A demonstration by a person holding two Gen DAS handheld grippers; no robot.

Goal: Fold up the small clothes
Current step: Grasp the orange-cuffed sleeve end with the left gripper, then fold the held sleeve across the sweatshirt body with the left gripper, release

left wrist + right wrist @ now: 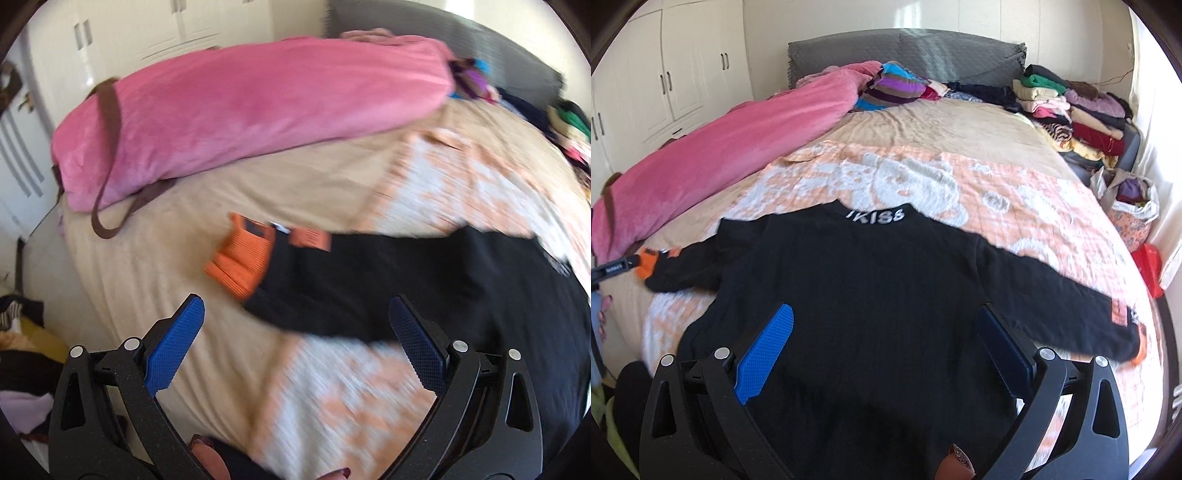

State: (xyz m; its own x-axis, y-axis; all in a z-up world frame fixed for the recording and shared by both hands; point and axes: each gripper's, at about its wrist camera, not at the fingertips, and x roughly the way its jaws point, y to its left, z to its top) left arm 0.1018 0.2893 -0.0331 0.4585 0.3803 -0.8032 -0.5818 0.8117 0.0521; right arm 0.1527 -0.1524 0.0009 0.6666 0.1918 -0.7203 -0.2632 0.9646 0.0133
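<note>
A small black sweater with white letters at the collar lies flat on the bed, both sleeves spread out. Its left sleeve ends in an orange cuff, its right sleeve in another orange cuff. My left gripper is open and empty, hovering just short of the left sleeve; that view is blurred. Its tip shows at the left edge of the right wrist view, by the orange cuff. My right gripper is open and empty above the sweater's lower body.
The bed has a peach and white patterned blanket over a beige sheet. A long pink rolled quilt lies along the left side. Stacks of folded clothes sit at the far right. A bag stands beside the bed.
</note>
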